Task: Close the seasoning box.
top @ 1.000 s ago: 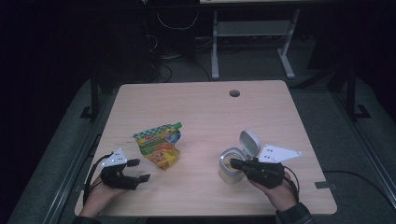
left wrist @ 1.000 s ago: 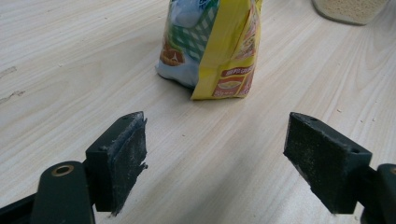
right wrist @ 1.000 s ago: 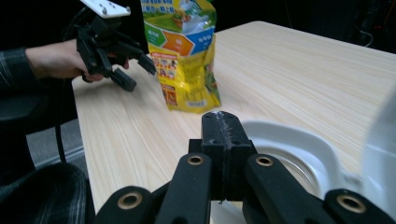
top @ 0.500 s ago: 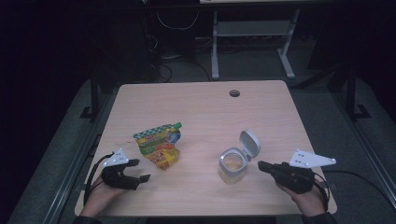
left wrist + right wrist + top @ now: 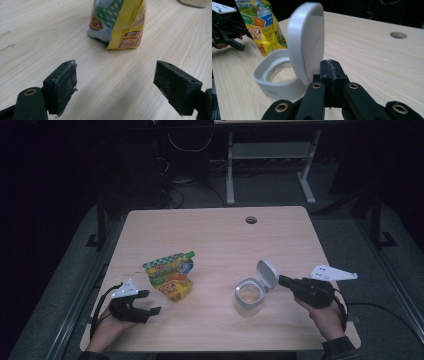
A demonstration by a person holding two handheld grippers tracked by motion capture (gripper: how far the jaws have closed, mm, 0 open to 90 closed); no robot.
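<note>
A colourful food pouch lies left of centre on the wooden table. My left gripper rests just below and left of it, open, with nothing between its fingers. In the left gripper view the pouch stands ahead of the open left gripper. A white container with its hinged lid raised stands right of centre. My right gripper is shut and empty, its tip right beside the lid; whether it touches I cannot tell. In the right gripper view the shut right gripper points at the lid and container.
A round cable hole sits near the table's far edge. Bare tabletop spreads across the far half. Dark floor, cables and a metal frame lie beyond the table. My hands rest close to the near edge.
My right gripper has pulled away to the right from the container, which it reached over a second ago; it now sits beside the raised lid. The left gripper, pouch and container have stayed put.
</note>
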